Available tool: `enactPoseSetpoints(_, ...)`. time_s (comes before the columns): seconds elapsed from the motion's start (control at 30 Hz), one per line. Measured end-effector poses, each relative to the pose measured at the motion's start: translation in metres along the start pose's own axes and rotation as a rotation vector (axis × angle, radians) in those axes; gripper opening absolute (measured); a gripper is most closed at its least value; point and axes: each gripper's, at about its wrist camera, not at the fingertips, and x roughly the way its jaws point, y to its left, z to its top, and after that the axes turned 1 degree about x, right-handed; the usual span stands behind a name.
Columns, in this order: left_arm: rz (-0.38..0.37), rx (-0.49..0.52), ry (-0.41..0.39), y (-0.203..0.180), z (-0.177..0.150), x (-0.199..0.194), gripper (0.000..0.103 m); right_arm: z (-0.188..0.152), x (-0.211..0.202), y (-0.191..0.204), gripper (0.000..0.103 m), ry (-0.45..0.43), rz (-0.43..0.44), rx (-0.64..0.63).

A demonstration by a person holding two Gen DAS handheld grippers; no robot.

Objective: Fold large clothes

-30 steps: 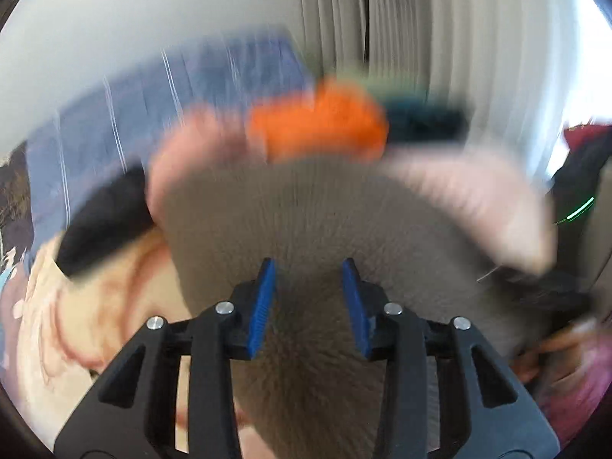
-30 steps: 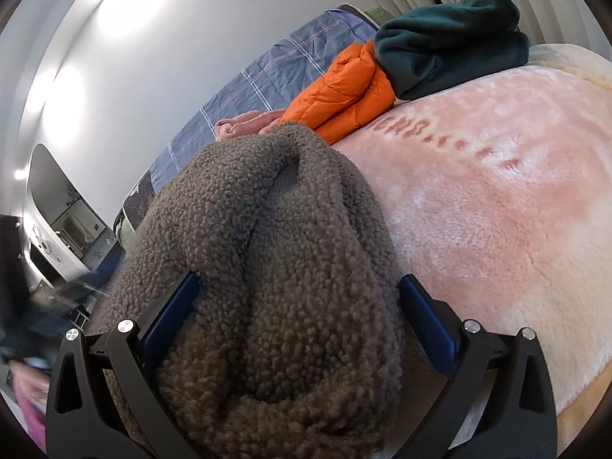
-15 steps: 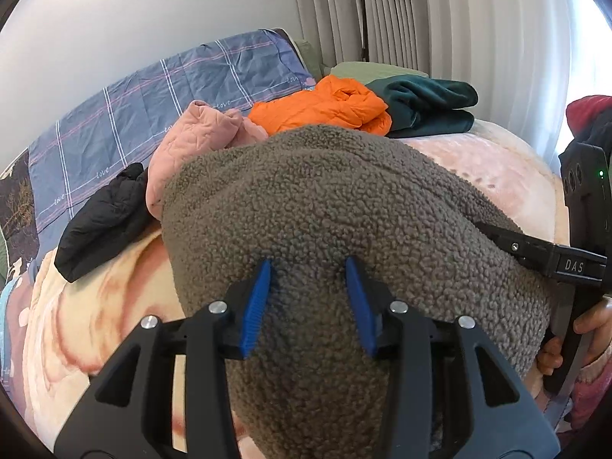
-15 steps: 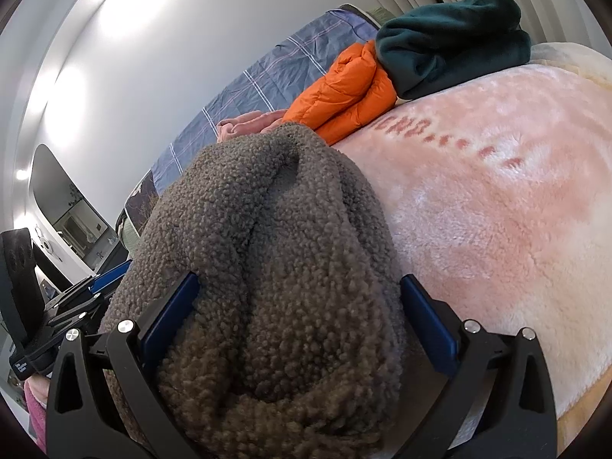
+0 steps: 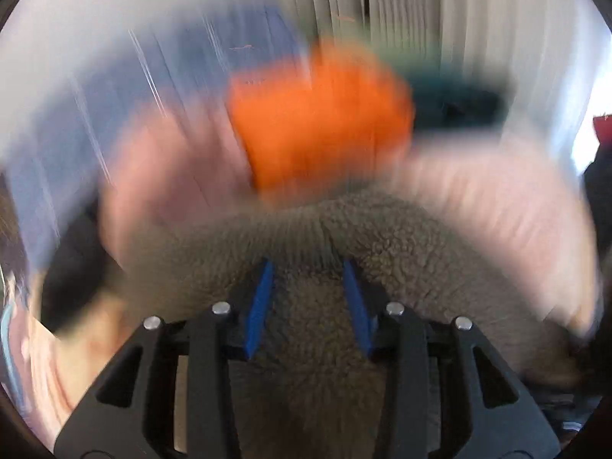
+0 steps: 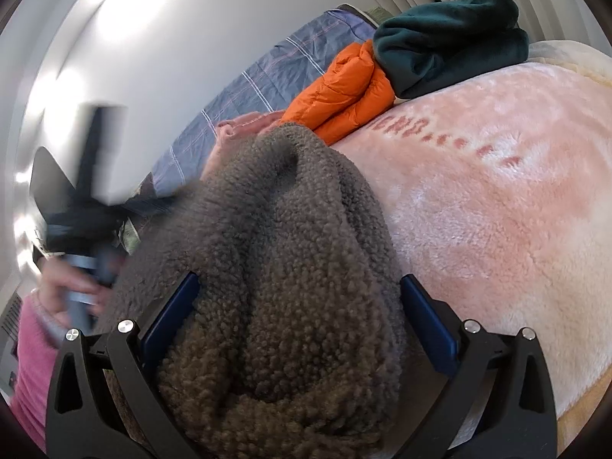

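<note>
At the left, the left gripper (image 5: 308, 302) has swept across the bed since half a second ago, its view now blurred; its jaws have just been closing, narrow, on a ridge of the fleece (image 6: 290, 267). The fleece lies bunched on the blanket (image 6: 497, 210). At the right, the right gripper (image 6: 300, 319) holds wide around a thick bundle, so a fold seems underway.

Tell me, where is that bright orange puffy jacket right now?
In the right wrist view, the orange puffy jacket lies at the far end of the bed, just left of the dark green garment and beyond the brown fleece.
</note>
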Motion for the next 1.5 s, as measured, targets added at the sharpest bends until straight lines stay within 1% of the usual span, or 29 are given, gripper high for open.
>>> enactPoseSetpoints(0.03, -0.035, -0.034, 0.018, 0.006, 0.003, 0.007, 0.04, 0.002, -0.001, -0.004, 0.102, -0.002, 0.006, 0.012)
enactPoseSetpoints(0.07, -0.057, -0.052, 0.026, 0.01, 0.006, 0.006, 0.04, 0.003, -0.001, -0.005, 0.102, 0.004, 0.023, 0.021)
enactPoseSetpoints(0.2, 0.03, 0.004, -0.007, -0.001, 0.003, -0.001, 0.04, 0.003, -0.003, -0.005, 0.102, 0.008, 0.031, 0.015)
enactPoseSetpoints(0.33, 0.04, -0.001, -0.029, -0.002, -0.002, -0.004, 0.041, 0.001, -0.007, -0.006, 0.102, 0.012, 0.045, 0.029)
enactPoseSetpoints(0.4, 0.048, -0.001, -0.039, -0.003, -0.003, -0.007, 0.041, 0.002, -0.014, -0.009, 0.102, 0.02, 0.073, 0.056)
enactPoseSetpoints(0.5, 0.075, 0.004, -0.046, -0.004, -0.003, -0.01, 0.042, 0.007, -0.025, -0.017, 0.102, 0.06, 0.131, 0.101)
enactPoseSetpoints(0.53, 0.077, 0.004, -0.045, -0.004, -0.003, -0.009, 0.042, 0.01, -0.031, -0.022, 0.102, 0.075, 0.159, 0.132)
enactPoseSetpoints(0.57, 0.078, 0.003, -0.044, -0.003, -0.003, -0.009, 0.042, 0.011, -0.036, -0.026, 0.102, 0.078, 0.169, 0.155)
enactPoseSetpoints(0.63, 0.076, 0.0, -0.044, -0.002, -0.003, -0.009, 0.043, 0.014, -0.047, -0.035, 0.102, 0.075, 0.16, 0.193)
enactPoseSetpoints(0.7, 0.071, -0.005, -0.046, -0.001, -0.004, -0.01, 0.043, 0.013, -0.052, -0.04, 0.101, 0.089, 0.154, 0.195)
enactPoseSetpoints(0.77, 0.073, -0.004, -0.046, -0.001, -0.004, -0.01, 0.043, 0.007, -0.048, -0.039, 0.101, 0.138, 0.166, 0.177)
enactPoseSetpoints(0.83, 0.078, -0.001, -0.047, -0.001, -0.004, -0.01, 0.043, 0.004, -0.045, -0.037, 0.101, 0.145, 0.168, 0.182)
enactPoseSetpoints(0.97, 0.093, 0.0, -0.051, -0.001, -0.005, -0.011, 0.044, 0.007, -0.033, -0.045, 0.101, 0.192, 0.217, 0.285)
enactPoseSetpoints(1.03, 0.099, 0.001, -0.052, -0.001, -0.005, -0.011, 0.045, 0.012, -0.026, -0.044, 0.102, 0.209, 0.197, 0.301)
enactPoseSetpoints(1.1, 0.099, 0.0, -0.051, -0.001, -0.005, -0.011, 0.045, 0.015, -0.014, -0.038, 0.102, 0.242, 0.16, 0.311)
enactPoseSetpoints(1.2, 0.097, -0.003, -0.05, -0.001, -0.004, -0.011, 0.045, 0.021, 0.006, -0.037, 0.102, 0.288, 0.165, 0.35)
enactPoseSetpoints(1.27, 0.096, -0.006, -0.052, -0.001, -0.004, -0.011, 0.045, 0.024, 0.012, -0.037, 0.102, 0.302, 0.169, 0.377)
enactPoseSetpoints(1.33, 0.092, -0.01, -0.054, 0.0, -0.004, -0.011, 0.046, 0.023, 0.011, -0.034, 0.101, 0.304, 0.174, 0.371)
enactPoseSetpoints(1.4, 0.088, -0.012, -0.057, 0.0, -0.005, -0.012, 0.046, 0.02, 0.008, -0.032, 0.097, 0.297, 0.177, 0.348)
enactPoseSetpoints(1.43, 0.087, -0.012, -0.058, 0.0, -0.005, -0.012, 0.046, 0.019, 0.006, -0.032, 0.092, 0.294, 0.179, 0.335)
enactPoseSetpoints(1.47, 0.088, -0.012, -0.058, 0.0, -0.005, -0.011, 0.046, 0.017, 0.005, -0.033, 0.086, 0.294, 0.18, 0.32)
enactPoseSetpoints(1.5, 0.089, -0.012, -0.057, 0.0, -0.005, -0.011, 0.046, 0.016, 0.004, -0.034, 0.08, 0.298, 0.164, 0.299)
